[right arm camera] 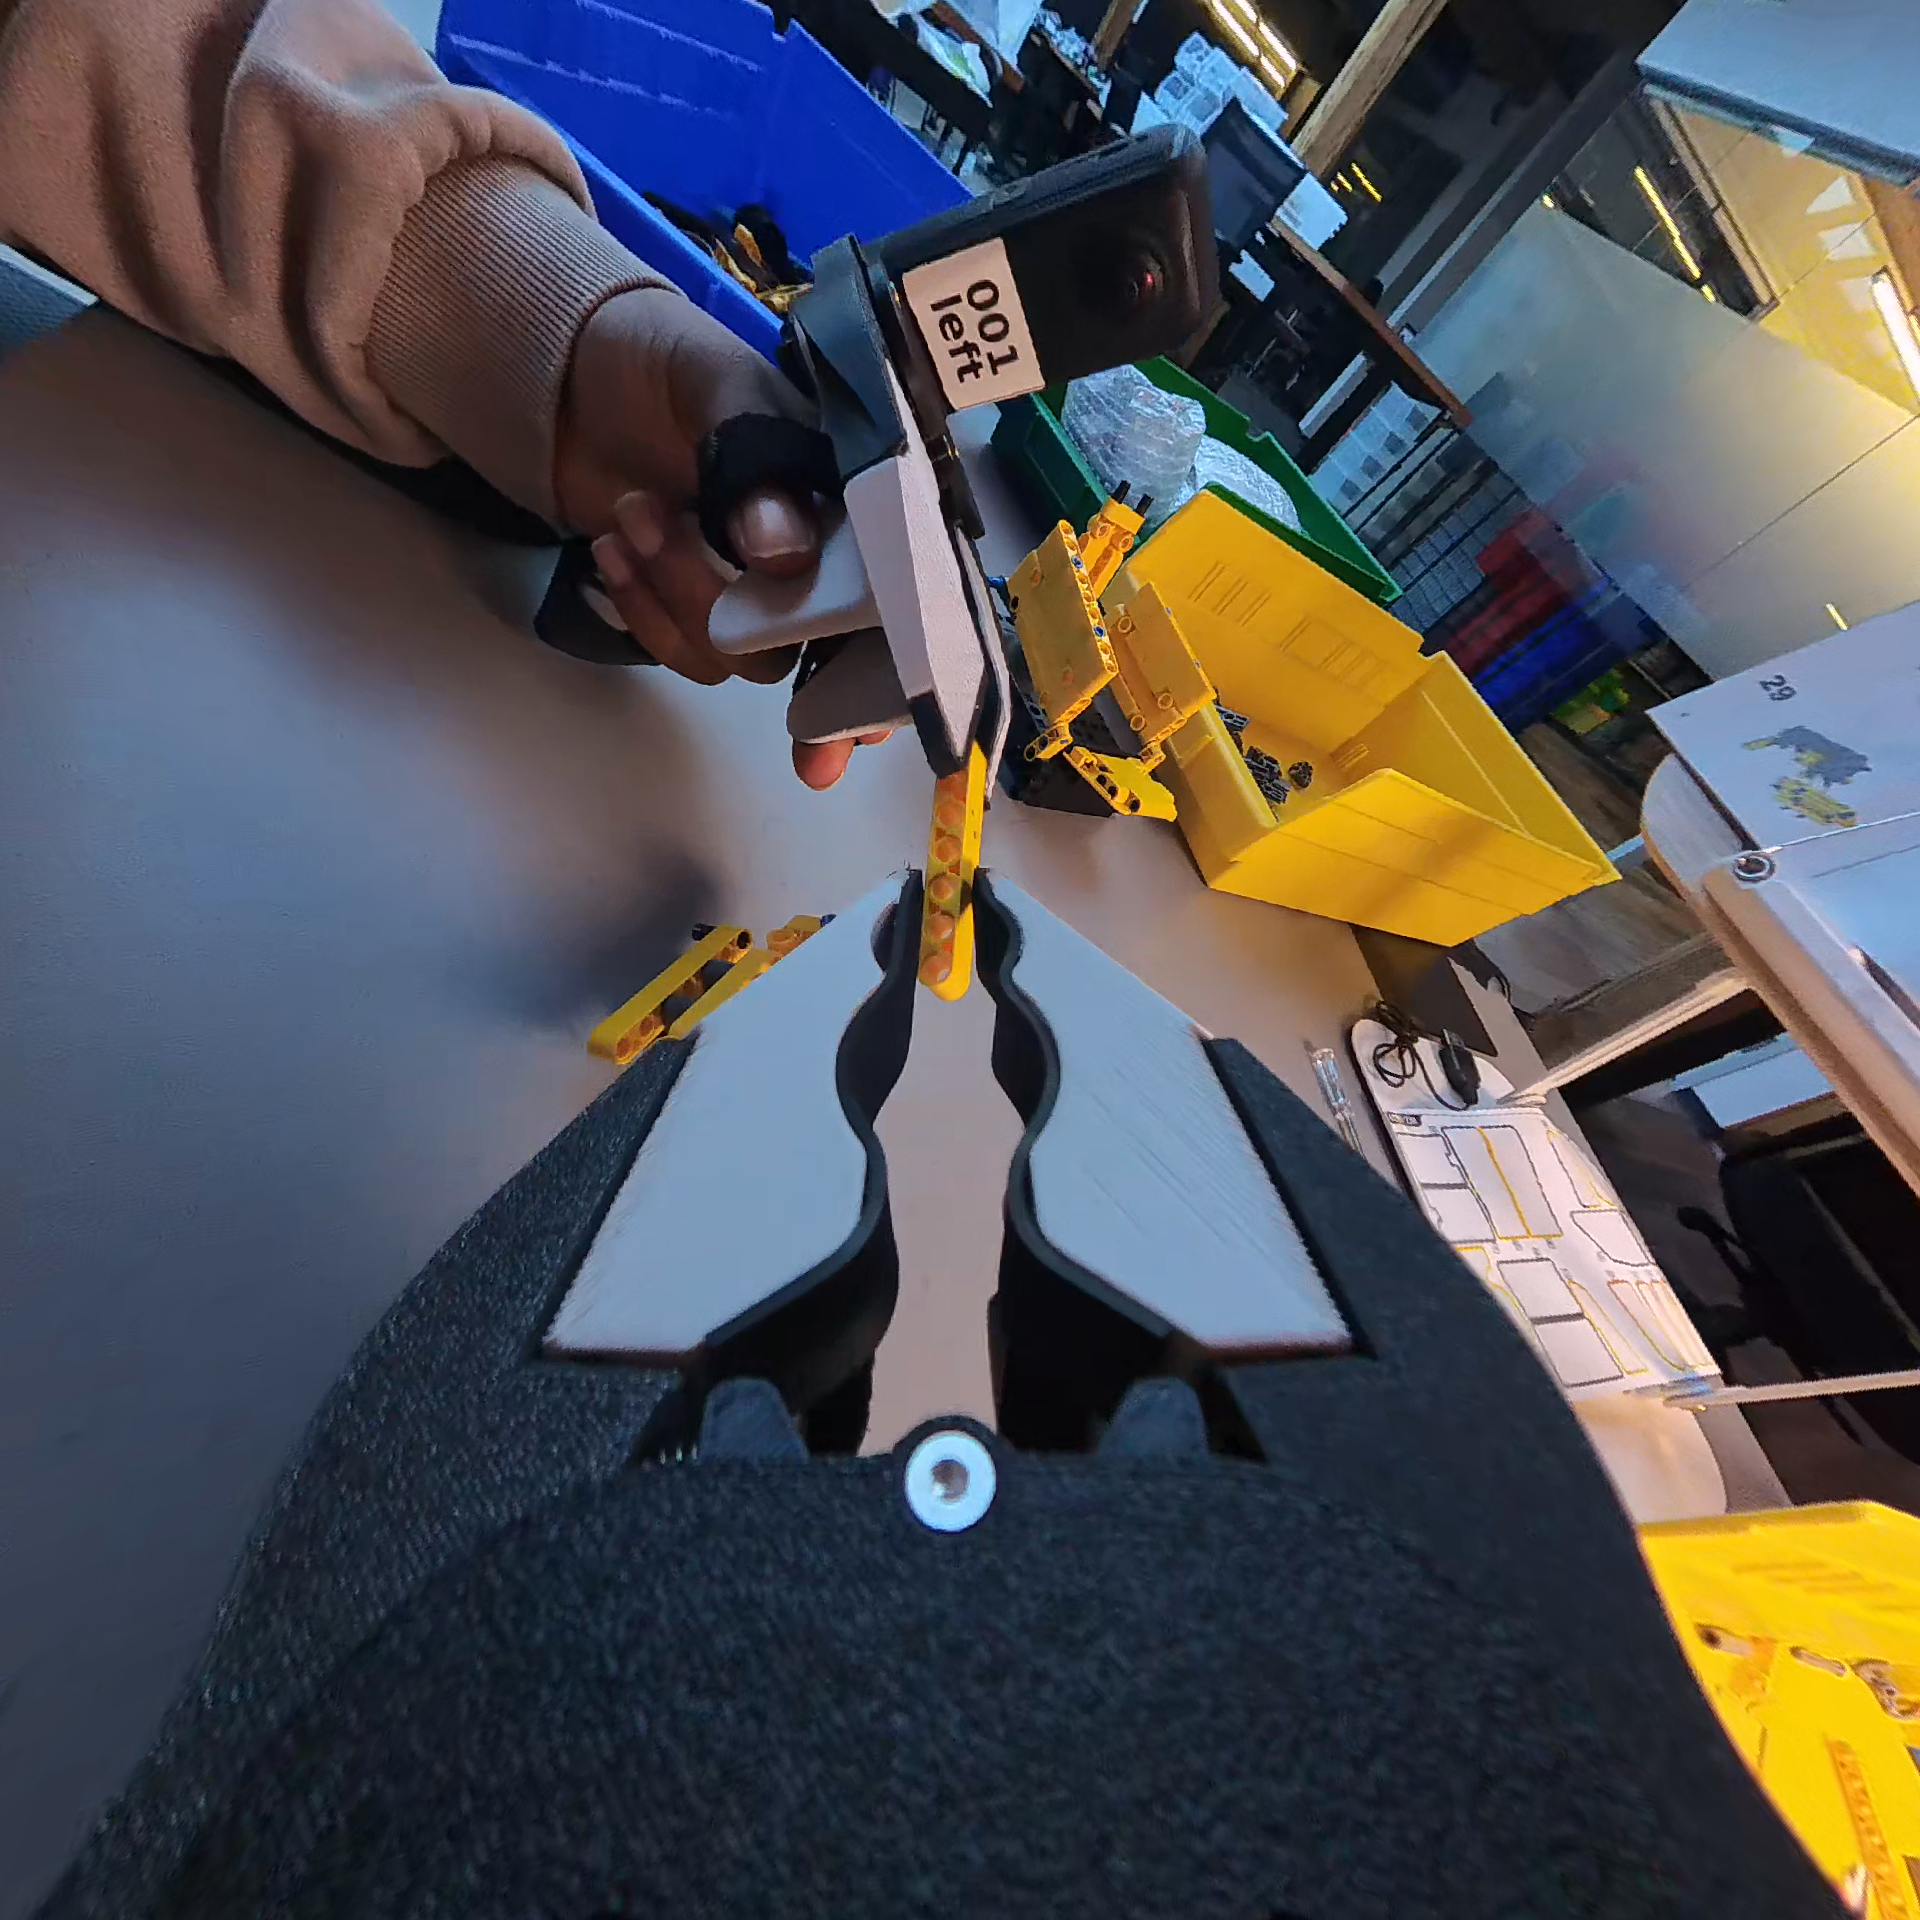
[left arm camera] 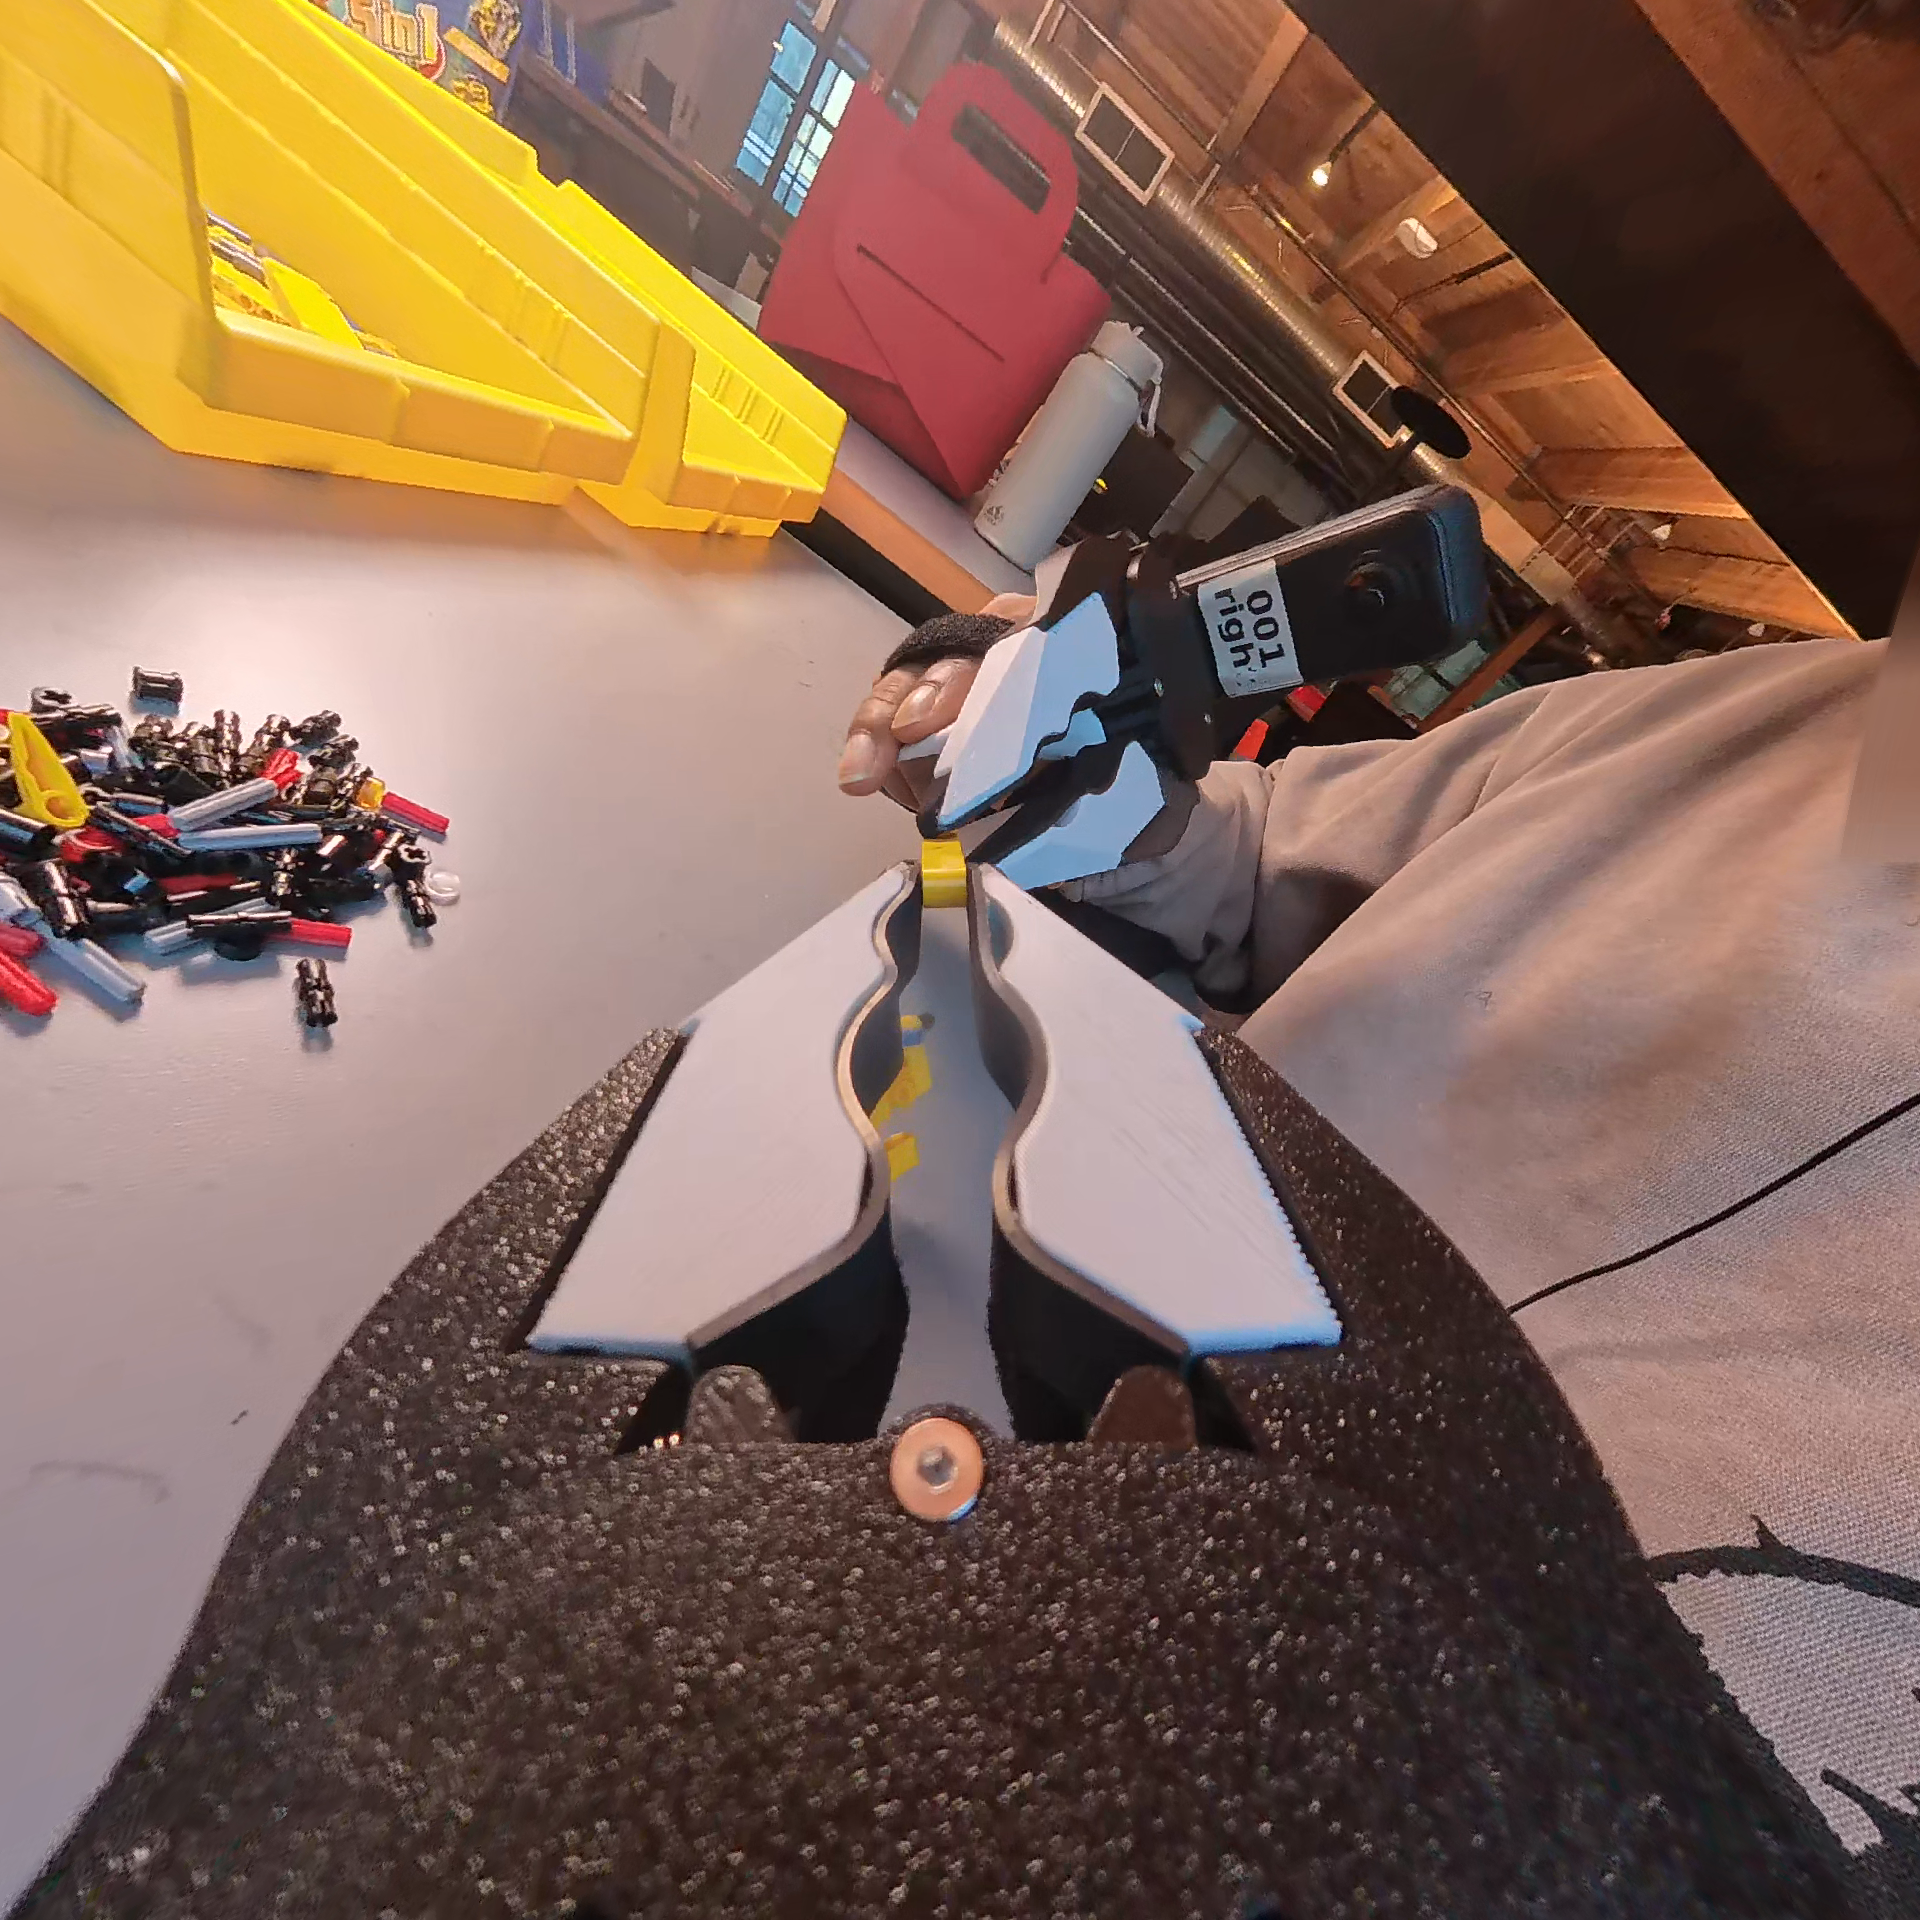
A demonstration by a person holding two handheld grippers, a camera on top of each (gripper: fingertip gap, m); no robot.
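Note:
A thin yellow beam with a row of holes (right arm camera: 953, 831) hangs above the grey table (right arm camera: 312, 831), held at both ends. My left gripper (left arm camera: 943, 896) is shut on one end of it (left arm camera: 943, 873). In the right wrist view the left gripper (right arm camera: 971, 756) comes down from above, held by a hand (right arm camera: 665, 499). My right gripper (right arm camera: 948, 909) is shut around the beam's other end. In the left wrist view the right gripper (left arm camera: 943, 829) meets the beam tip to tip with mine.
A pile of black, red and grey pins (left arm camera: 208, 831) lies left, with a yellow tray (left arm camera: 416, 312), a red box (left arm camera: 935, 291) and a white bottle (left arm camera: 1070, 447) behind. A yellow part-built model (right arm camera: 1101, 644), a yellow tipper bed (right arm camera: 1351, 748), loose yellow beams (right arm camera: 686, 987) and an instruction sheet (right arm camera: 1538, 1247) lie around. My two grippers' fingertips are within a few centimetres of each other.

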